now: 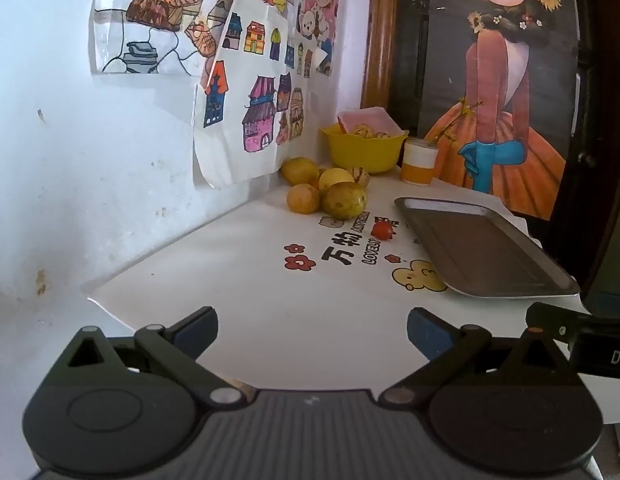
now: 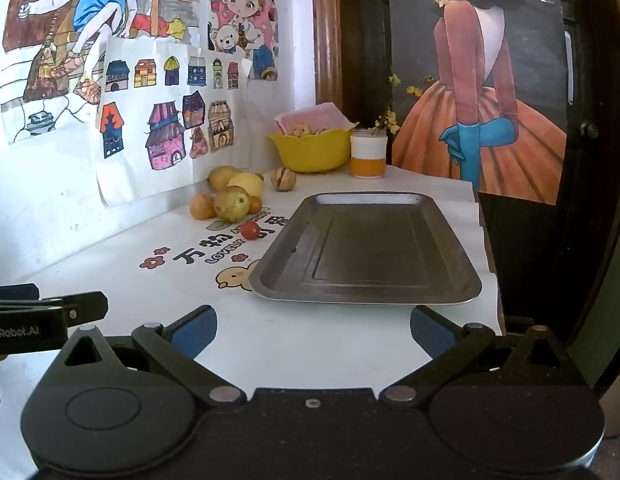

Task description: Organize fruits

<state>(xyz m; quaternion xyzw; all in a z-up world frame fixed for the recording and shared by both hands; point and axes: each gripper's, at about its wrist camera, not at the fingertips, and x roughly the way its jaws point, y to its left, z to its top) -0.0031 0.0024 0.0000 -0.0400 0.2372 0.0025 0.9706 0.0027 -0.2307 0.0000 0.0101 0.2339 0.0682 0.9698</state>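
Several yellowish fruits lie in a heap against the wall at the far side of the white table. A striped fruit sits a little apart from the heap. One small red tomato rests between the heap and an empty grey metal tray. My left gripper hovers open over the near table, far short of the fruits. My right gripper is open too, just before the tray's near edge. Both hold nothing.
A yellow bowl with striped fruits stands at the back, beside a white and orange cup. Drawings hang on the wall to the left. The table's right edge drops off beside a dark door.
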